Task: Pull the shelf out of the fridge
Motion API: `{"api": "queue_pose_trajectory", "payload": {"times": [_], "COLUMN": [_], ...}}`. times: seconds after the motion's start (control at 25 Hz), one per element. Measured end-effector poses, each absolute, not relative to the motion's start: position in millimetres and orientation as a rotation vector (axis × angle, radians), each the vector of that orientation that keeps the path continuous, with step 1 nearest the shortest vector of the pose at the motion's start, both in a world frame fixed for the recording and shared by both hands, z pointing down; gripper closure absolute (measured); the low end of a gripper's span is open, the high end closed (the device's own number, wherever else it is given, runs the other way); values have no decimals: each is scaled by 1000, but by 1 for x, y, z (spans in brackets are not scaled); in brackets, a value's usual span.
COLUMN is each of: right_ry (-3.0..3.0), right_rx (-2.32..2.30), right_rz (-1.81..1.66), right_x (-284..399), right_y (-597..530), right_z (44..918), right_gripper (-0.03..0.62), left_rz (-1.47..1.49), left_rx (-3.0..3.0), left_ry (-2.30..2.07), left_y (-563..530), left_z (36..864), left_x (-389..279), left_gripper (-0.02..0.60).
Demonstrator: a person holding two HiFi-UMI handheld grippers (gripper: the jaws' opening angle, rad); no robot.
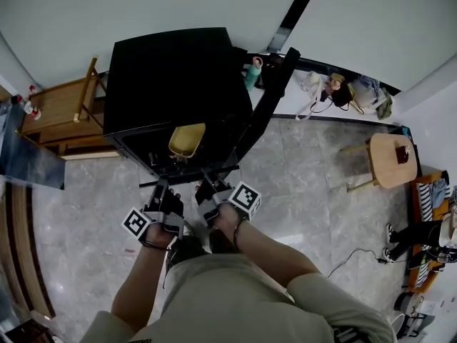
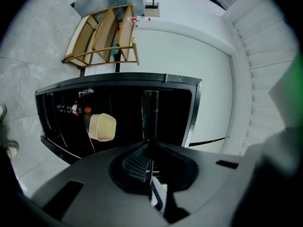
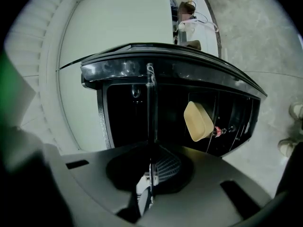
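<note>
A black mini fridge (image 1: 175,84) stands in front of me with its door (image 1: 268,102) swung open to the right. Its thin shelf (image 1: 187,178) sticks out at the front and carries a beige tub (image 1: 187,140). My left gripper (image 1: 161,189) and right gripper (image 1: 207,187) sit side by side at the shelf's front edge. In the left gripper view the shelf (image 2: 153,119) shows edge-on, and the left gripper (image 2: 150,167) is shut on it, with the tub (image 2: 102,126) to the left. The right gripper (image 3: 151,167) is likewise shut on the shelf edge (image 3: 151,110), with the tub (image 3: 198,121) to the right.
A wooden rack (image 1: 64,109) stands left of the fridge and a round wooden stool (image 1: 391,159) to the right. Bottles (image 1: 251,73) sit in the door, and a red-capped bottle (image 2: 78,109) lies inside. Bags (image 1: 343,91) line the wall. A cable (image 1: 350,256) lies on the tiled floor.
</note>
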State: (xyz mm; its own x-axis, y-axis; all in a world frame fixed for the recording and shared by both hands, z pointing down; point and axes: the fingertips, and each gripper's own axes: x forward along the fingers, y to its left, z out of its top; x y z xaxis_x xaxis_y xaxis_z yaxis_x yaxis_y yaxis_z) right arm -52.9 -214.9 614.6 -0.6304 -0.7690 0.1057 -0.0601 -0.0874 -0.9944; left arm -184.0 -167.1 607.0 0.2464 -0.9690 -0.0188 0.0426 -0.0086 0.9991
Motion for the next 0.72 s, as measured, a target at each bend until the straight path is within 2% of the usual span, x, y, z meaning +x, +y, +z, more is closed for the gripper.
{"api": "queue_pose_trajectory", "payload": {"times": [0.24, 0.72], "right_ry": [1687, 1746], "right_rx": [-895, -839], "right_rz": [-1806, -1830], "right_x": [-49, -22], "right_y": [-200, -131], "right_z": [612, 547], "right_gripper": [586, 586], "left_rz": [-1038, -1015], "left_rx": [1286, 1325], "left_ry": [-959, -892], "left_y": [-151, -79], "left_z": [603, 540], "left_x": [-178, -147], "left_gripper": [560, 558]}}
